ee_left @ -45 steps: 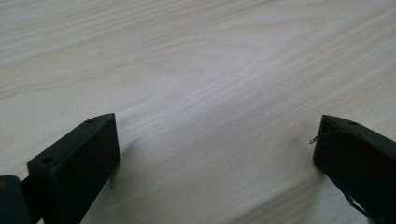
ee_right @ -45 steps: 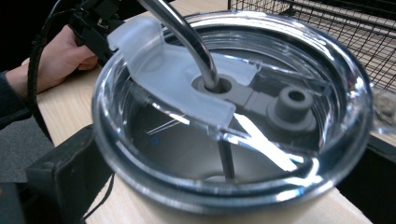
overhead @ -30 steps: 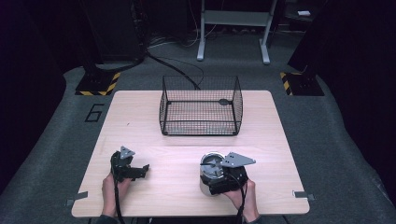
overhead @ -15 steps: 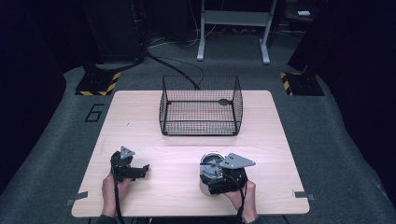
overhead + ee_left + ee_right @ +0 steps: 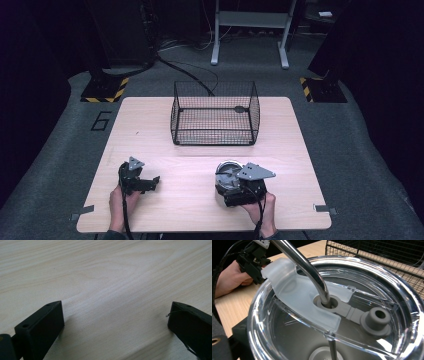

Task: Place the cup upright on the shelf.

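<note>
Wooden table [image 5: 200,150] — right gripper [image 5: 231,186] clasping tumbler [image 5: 332,315]

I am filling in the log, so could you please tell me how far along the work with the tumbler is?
Early stage. Done: the right gripper has closed around the tumbler, whose clear lid and metal straw are in place. In hand: the tumbler sits near the table's front edge. Left: the wire basket appears empty, so probably carrying it there. The left gripper rests open.

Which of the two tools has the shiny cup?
The right tool, near the table's front edge, is at the clear-lidded metal cup with a metal straw. The left tool is open over bare wood.
</note>
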The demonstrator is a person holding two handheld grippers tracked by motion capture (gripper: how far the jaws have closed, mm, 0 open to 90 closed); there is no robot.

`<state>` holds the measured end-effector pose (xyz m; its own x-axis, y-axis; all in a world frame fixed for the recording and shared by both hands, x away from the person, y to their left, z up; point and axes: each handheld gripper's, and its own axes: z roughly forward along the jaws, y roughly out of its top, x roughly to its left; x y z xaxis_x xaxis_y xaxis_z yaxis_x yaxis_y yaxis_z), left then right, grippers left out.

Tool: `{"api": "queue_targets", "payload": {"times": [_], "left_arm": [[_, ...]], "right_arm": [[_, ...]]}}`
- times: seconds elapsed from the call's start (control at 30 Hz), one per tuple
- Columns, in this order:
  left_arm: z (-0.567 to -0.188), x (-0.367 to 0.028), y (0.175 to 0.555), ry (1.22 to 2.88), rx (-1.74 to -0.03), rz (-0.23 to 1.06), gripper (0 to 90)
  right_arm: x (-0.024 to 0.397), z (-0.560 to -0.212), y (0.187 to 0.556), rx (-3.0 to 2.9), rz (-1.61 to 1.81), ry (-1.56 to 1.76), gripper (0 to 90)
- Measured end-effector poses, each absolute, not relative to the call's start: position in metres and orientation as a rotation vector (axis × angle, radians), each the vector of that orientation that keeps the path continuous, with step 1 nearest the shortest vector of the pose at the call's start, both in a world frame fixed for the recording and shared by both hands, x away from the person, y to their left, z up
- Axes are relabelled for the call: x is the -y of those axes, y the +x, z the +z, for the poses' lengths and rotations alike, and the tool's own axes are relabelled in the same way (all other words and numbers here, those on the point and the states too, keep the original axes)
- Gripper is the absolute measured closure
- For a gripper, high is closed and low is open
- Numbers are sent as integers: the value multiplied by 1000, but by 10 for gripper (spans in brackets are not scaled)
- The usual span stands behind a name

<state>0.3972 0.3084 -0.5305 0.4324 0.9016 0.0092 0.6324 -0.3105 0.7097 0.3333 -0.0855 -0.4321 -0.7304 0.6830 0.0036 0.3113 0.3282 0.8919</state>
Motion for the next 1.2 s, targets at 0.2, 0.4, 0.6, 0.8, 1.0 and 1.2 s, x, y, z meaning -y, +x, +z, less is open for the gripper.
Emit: {"api": "queue_targets", "payload": {"times": [0.2, 0.4, 0.6, 0.8, 1.0, 1.2], "left_arm": [[-530, -308, 397, 2052, -1287, 549, 4], [-531, -308, 397, 2050, -1291, 546, 2], [-531, -309, 397, 2048, -1293, 554, 2], [-531, -309, 397, 2048, -1293, 554, 2], [-531, -308, 398, 2037, -1293, 563, 2], [-531, -308, 398, 2040, -1295, 560, 2]], "right_arm": [[90, -426, 335, -2214, 1359, 893, 30], [96, -418, 339, -2187, 1357, 901, 30], [102, -410, 344, -2172, 1361, 906, 30], [105, -402, 348, -2163, 1357, 912, 31], [108, -396, 354, -2162, 1345, 912, 31], [110, -391, 360, -2149, 1349, 918, 31]]}}
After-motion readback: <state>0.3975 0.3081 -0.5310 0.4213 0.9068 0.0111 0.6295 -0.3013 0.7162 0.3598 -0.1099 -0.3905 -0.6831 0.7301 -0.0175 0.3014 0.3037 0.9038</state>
